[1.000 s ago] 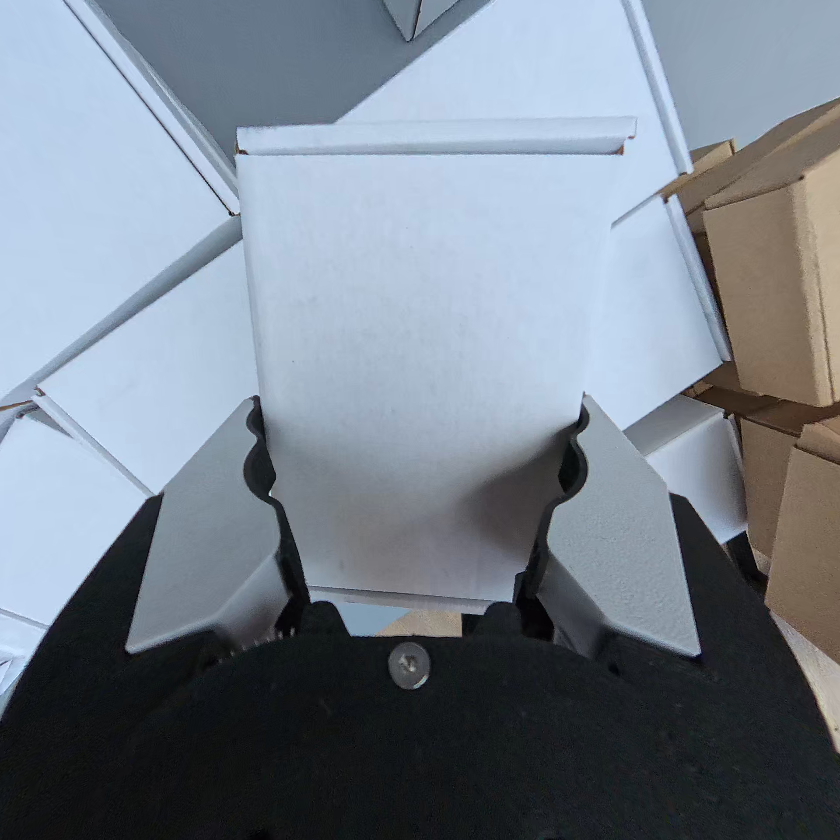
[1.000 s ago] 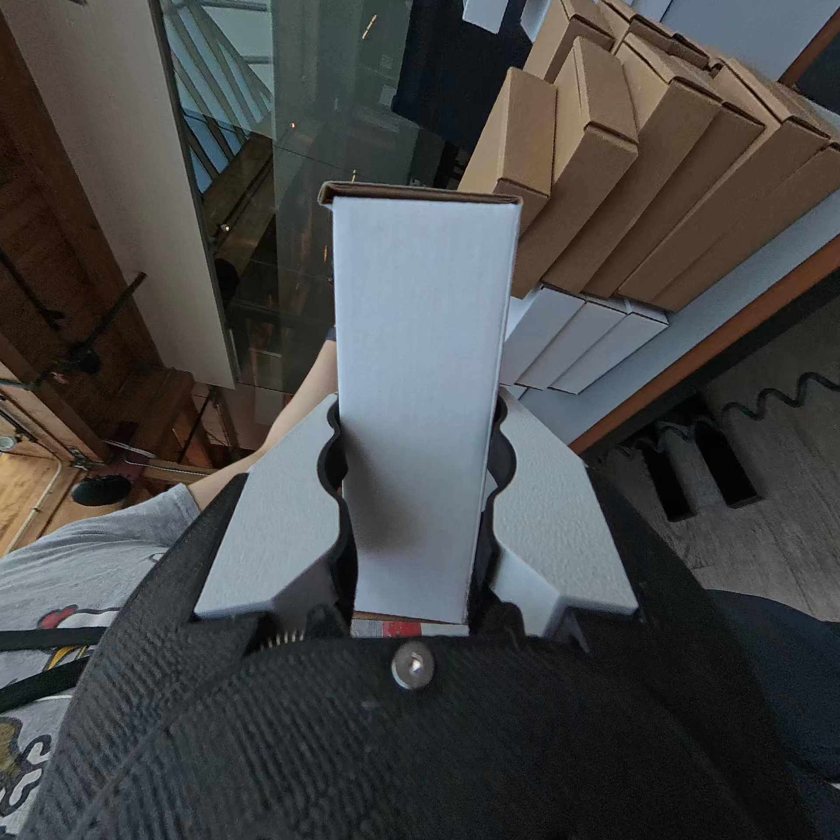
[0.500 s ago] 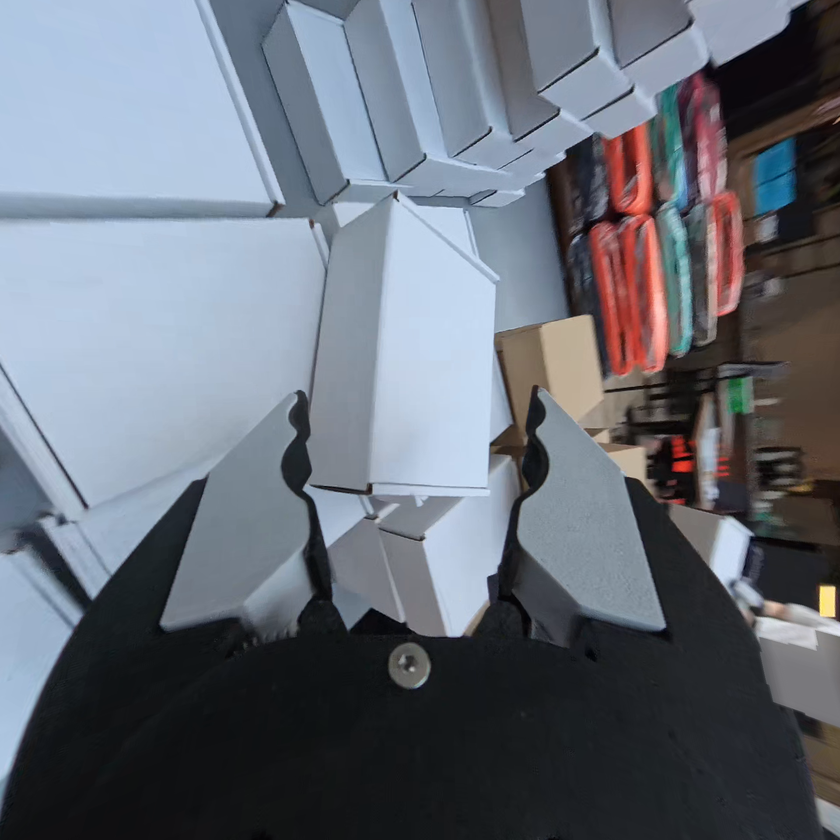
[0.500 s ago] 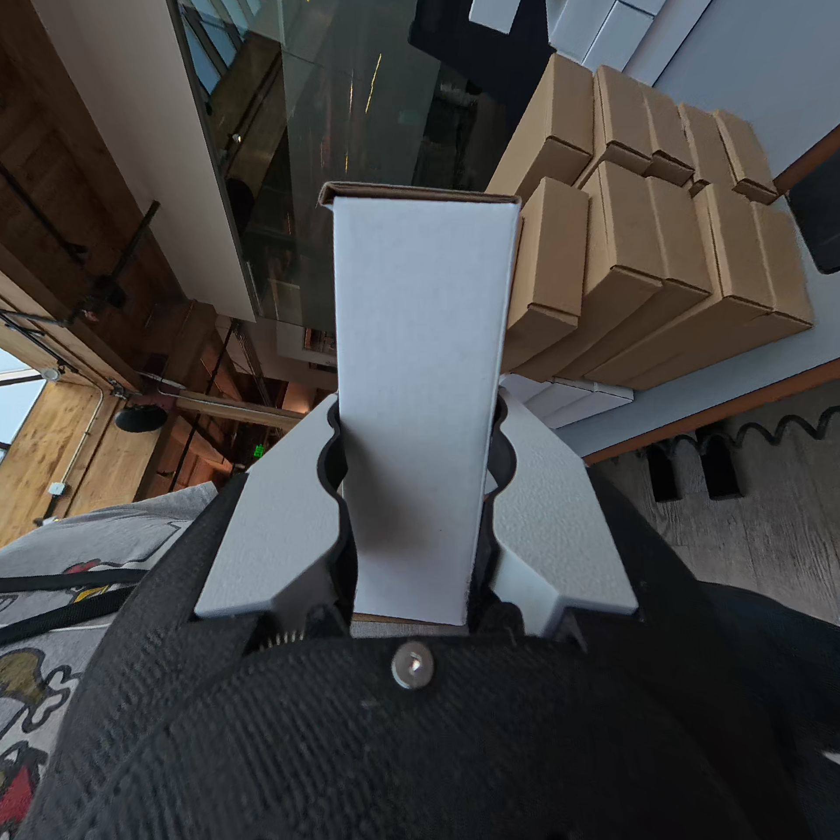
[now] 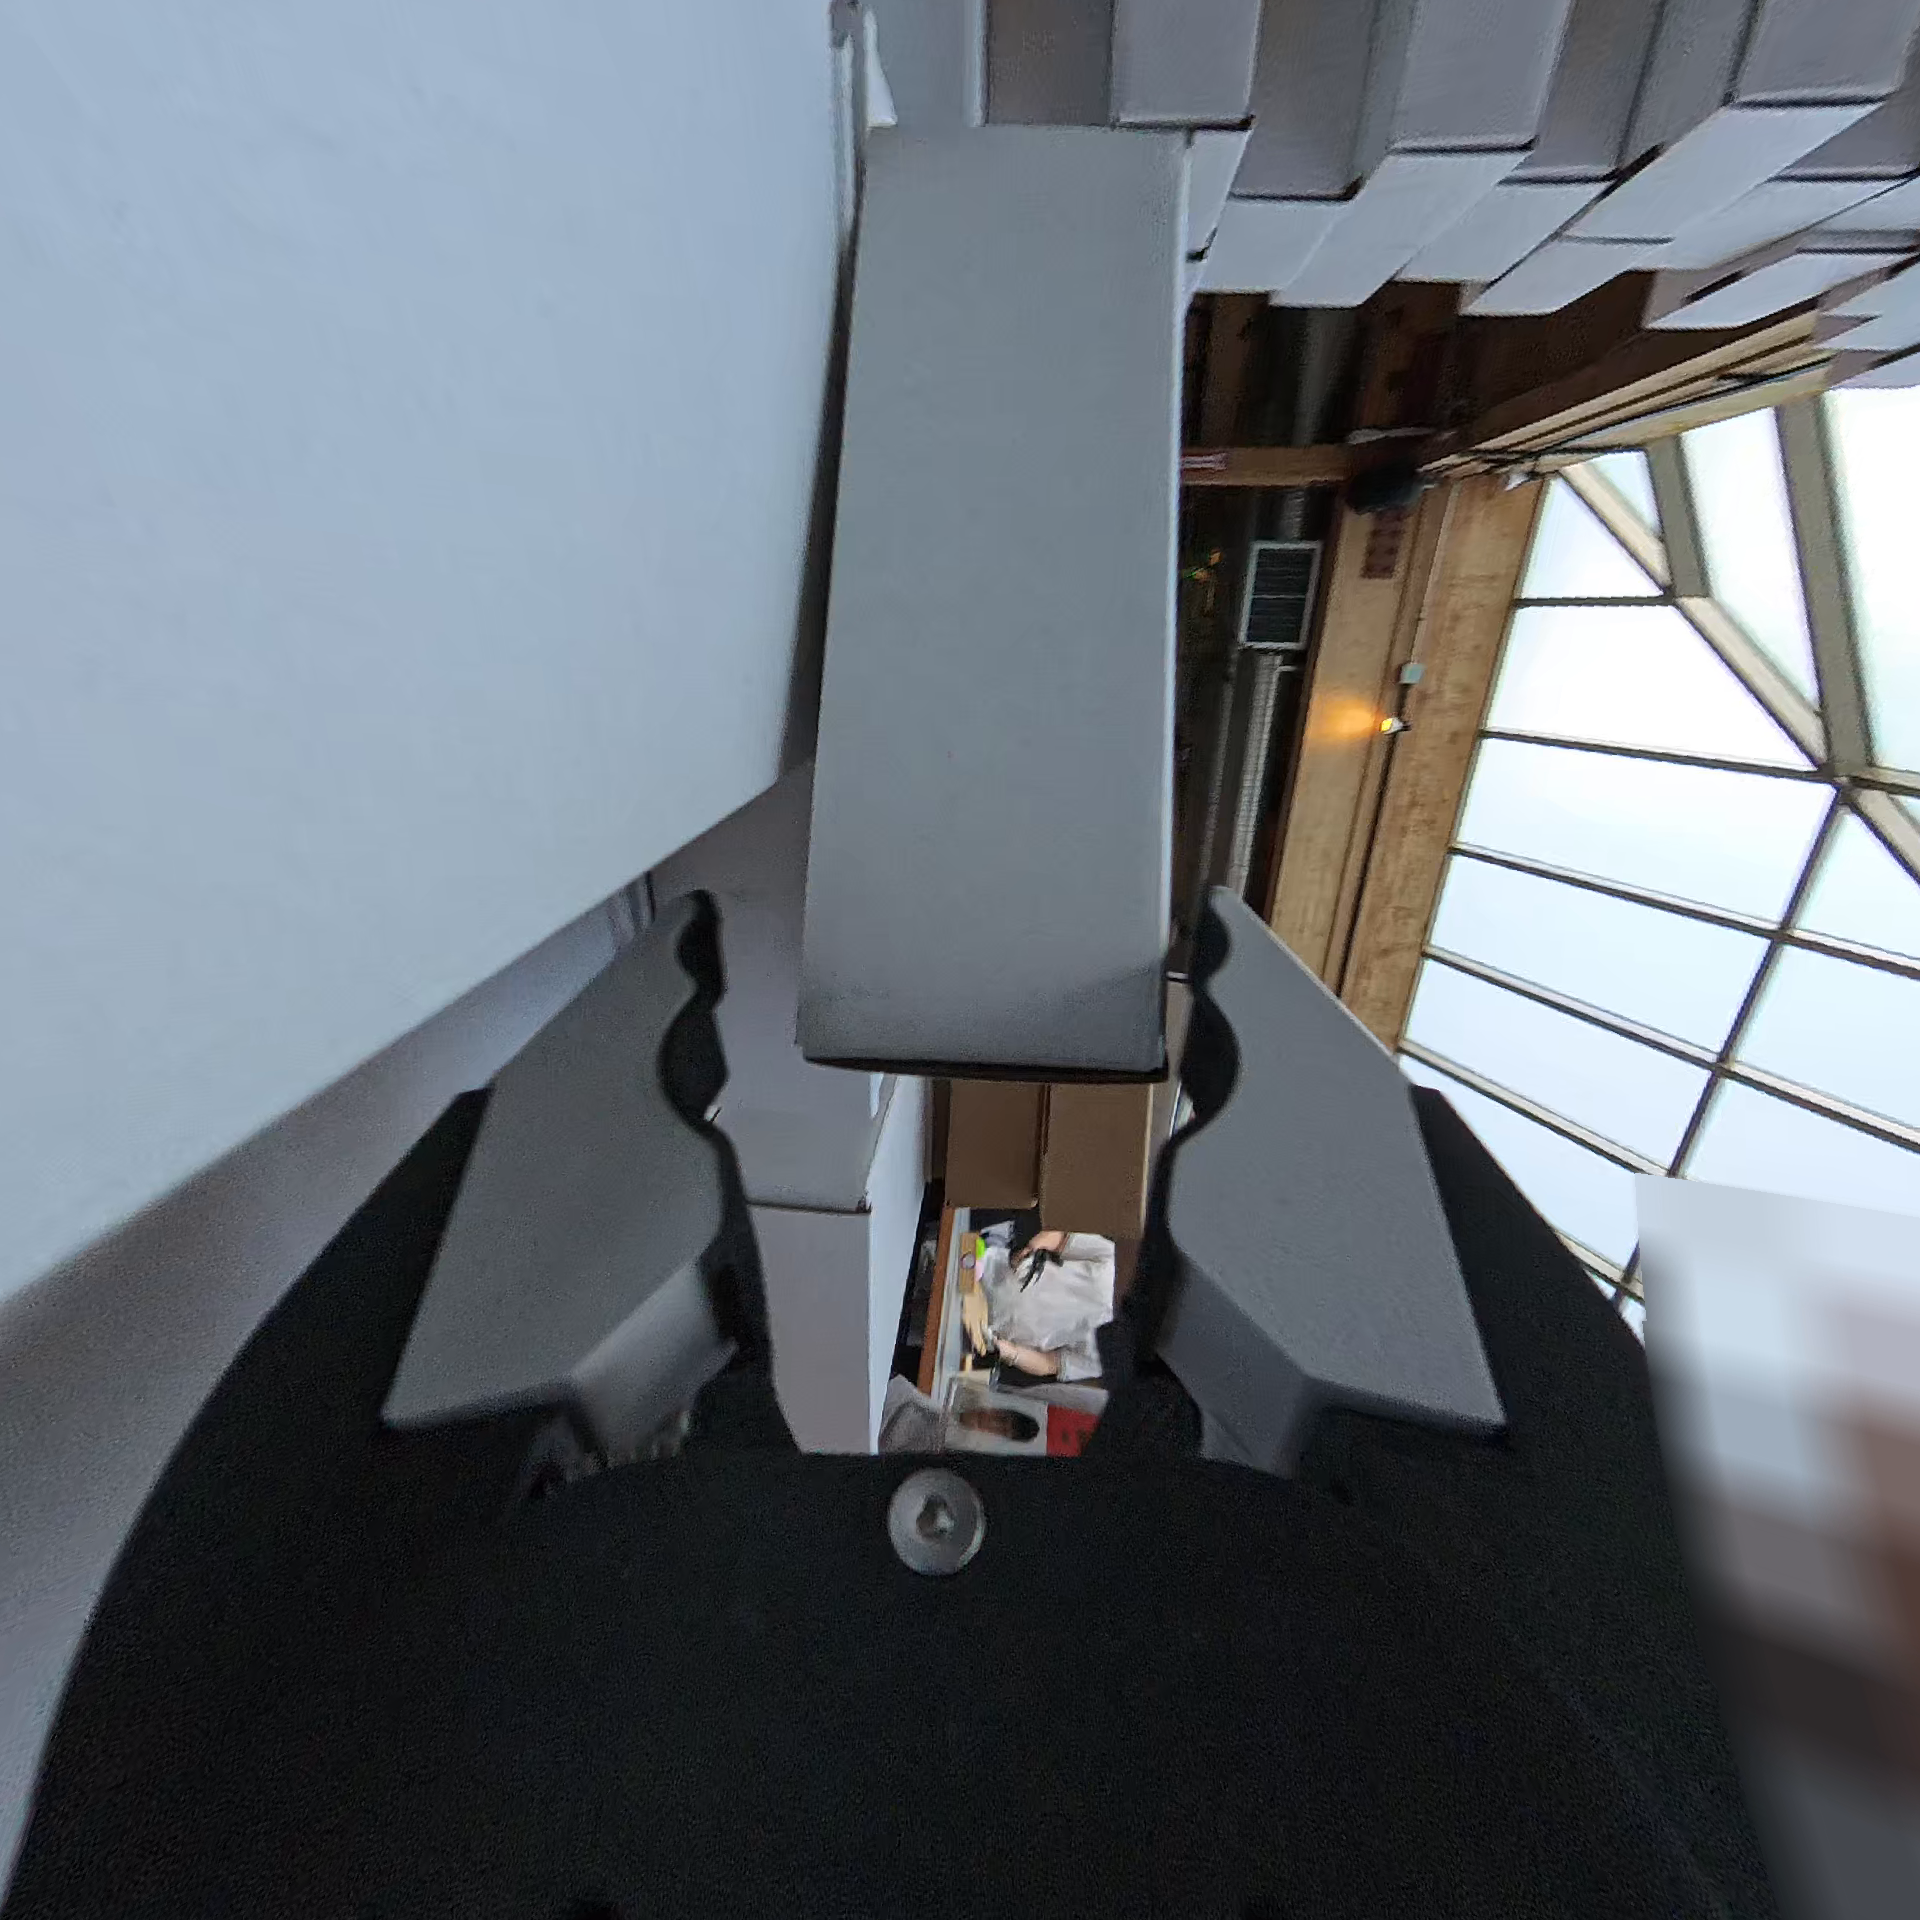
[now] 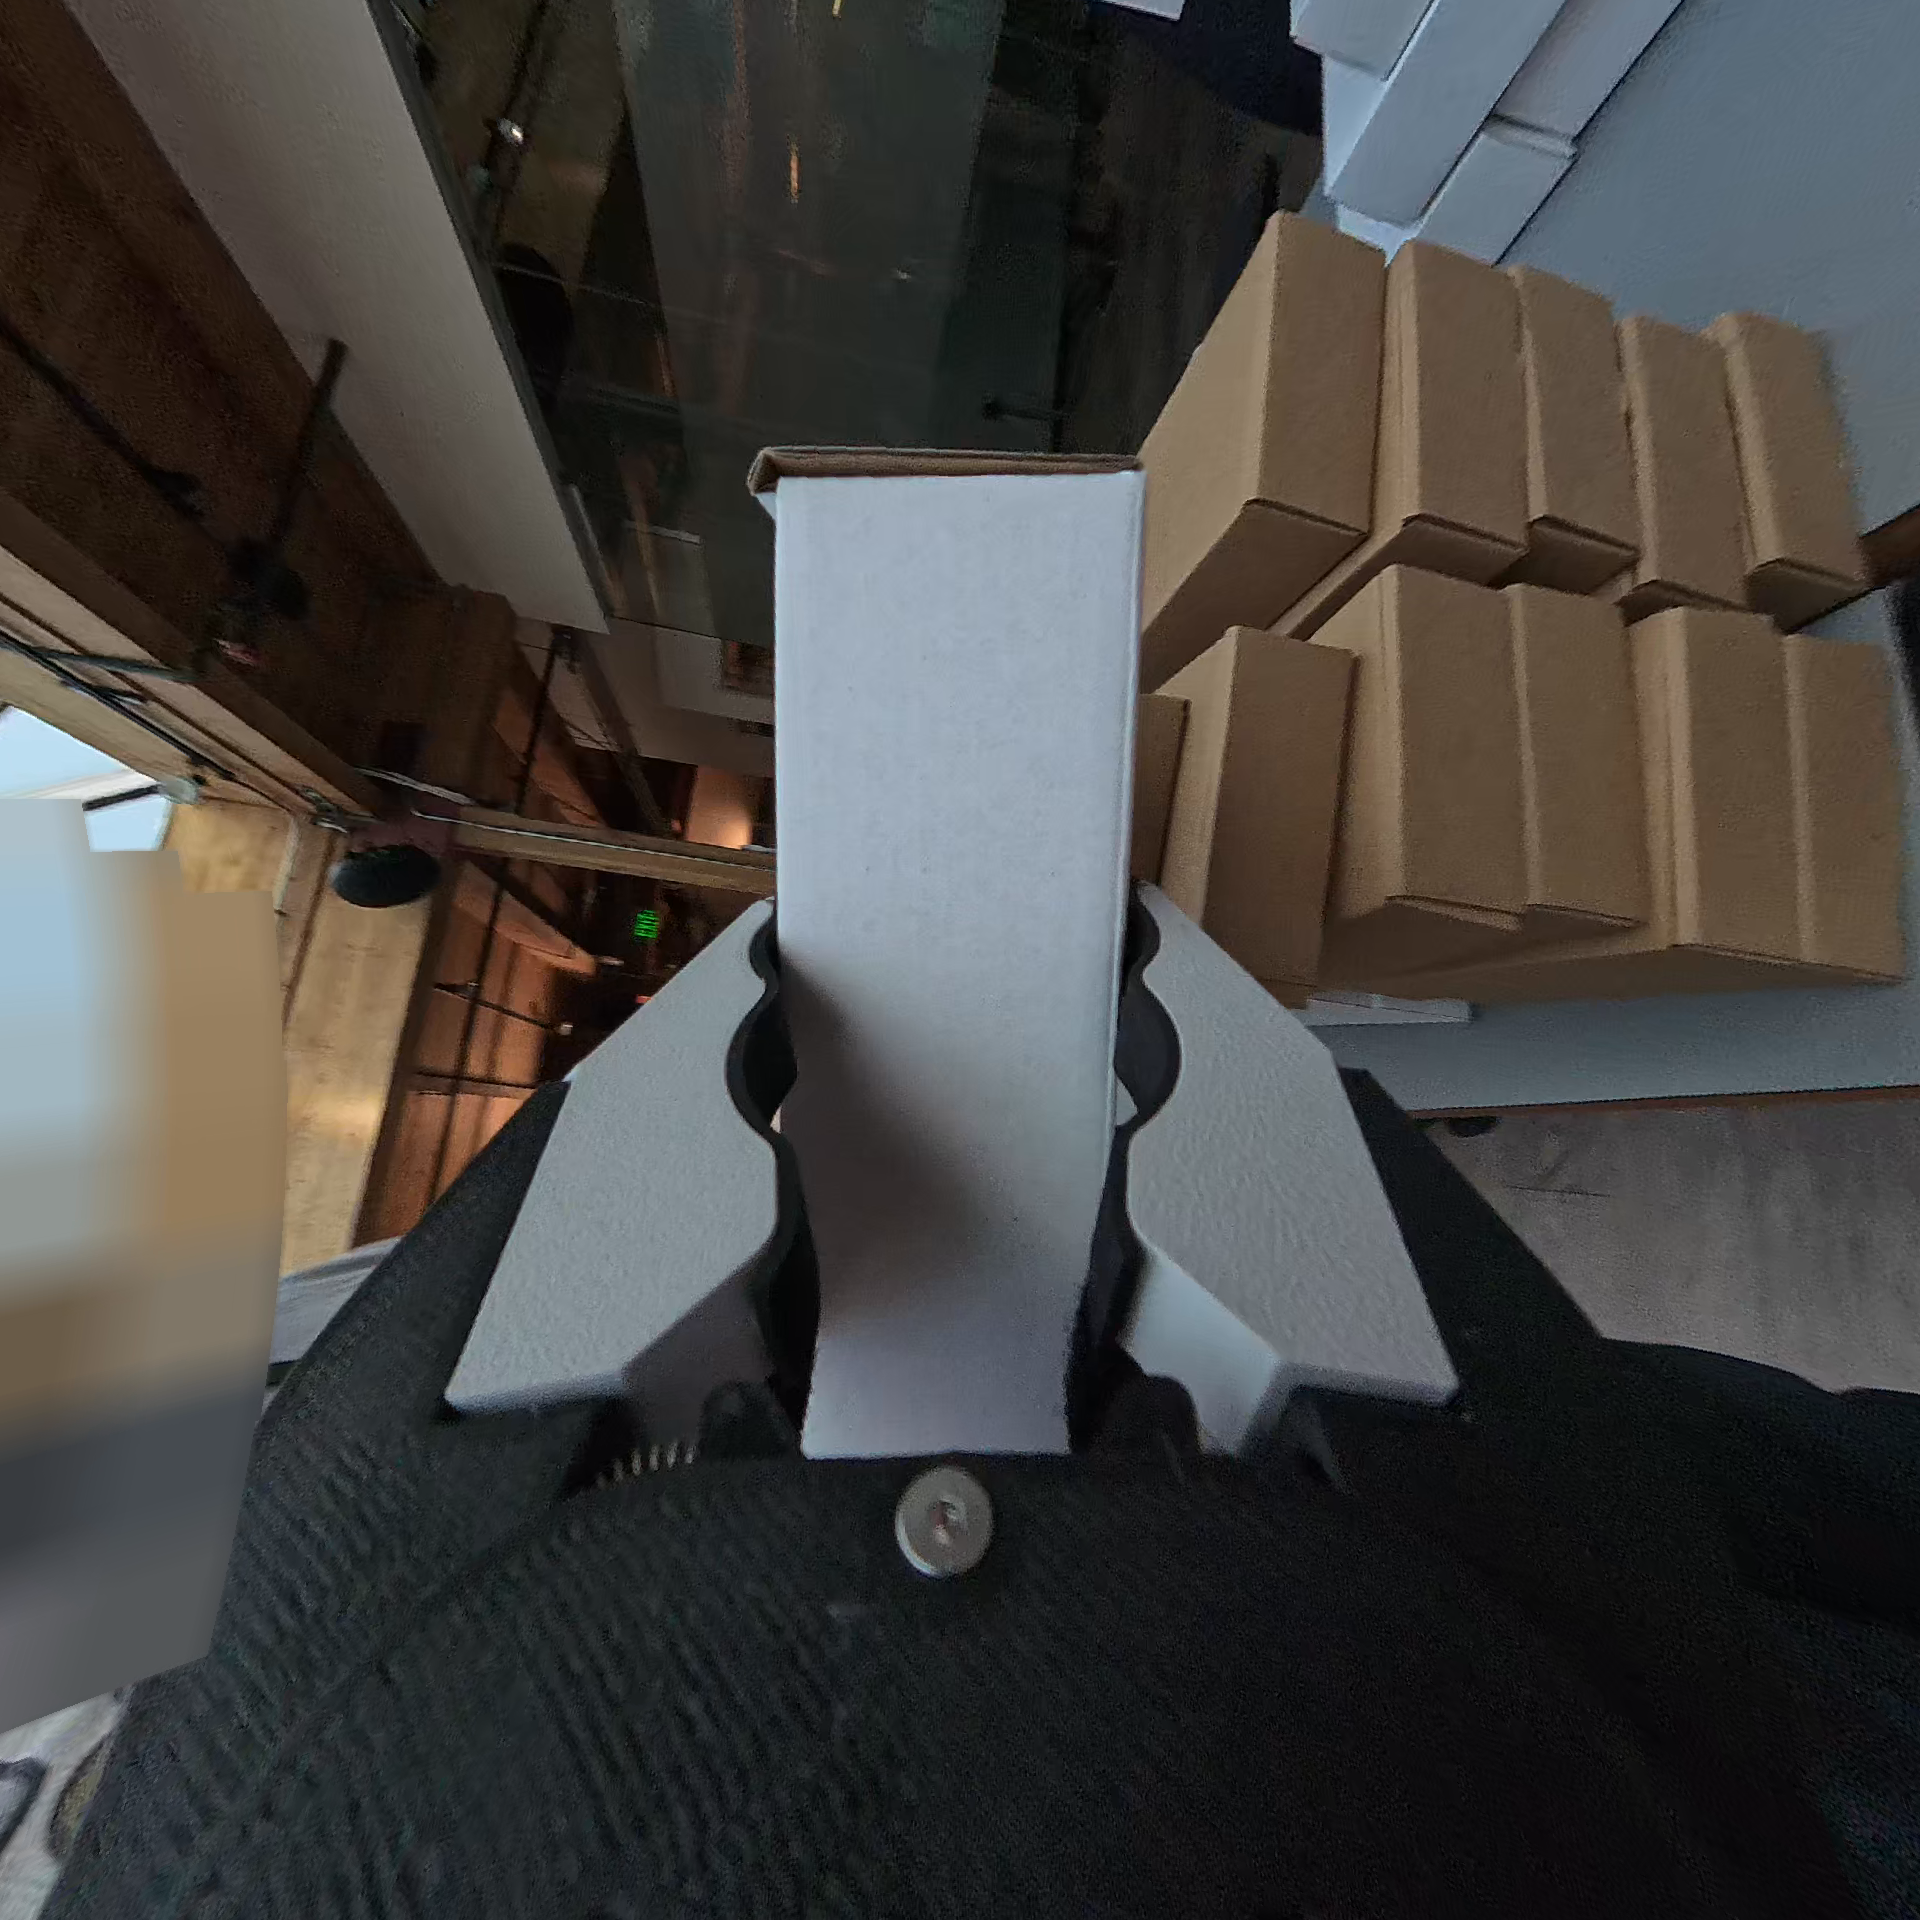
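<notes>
Left gripper (image 5: 956,1029) now stands wide, clamping nothing; the long white box (image 5: 997,582) it held a second ago lies loose between its fingers among stacked white boxes (image 5: 1455,135). Right gripper (image 6: 948,1091) still pinches its narrow white carton (image 6: 951,914), brown boxes (image 6: 1507,665) beyond.

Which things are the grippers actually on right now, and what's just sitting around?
In play: right gripper shut on narrow white box; left gripper open, shaded white box between its fingertips, ungripped.
Around: brown boxes, stacked white boxes, window.
</notes>
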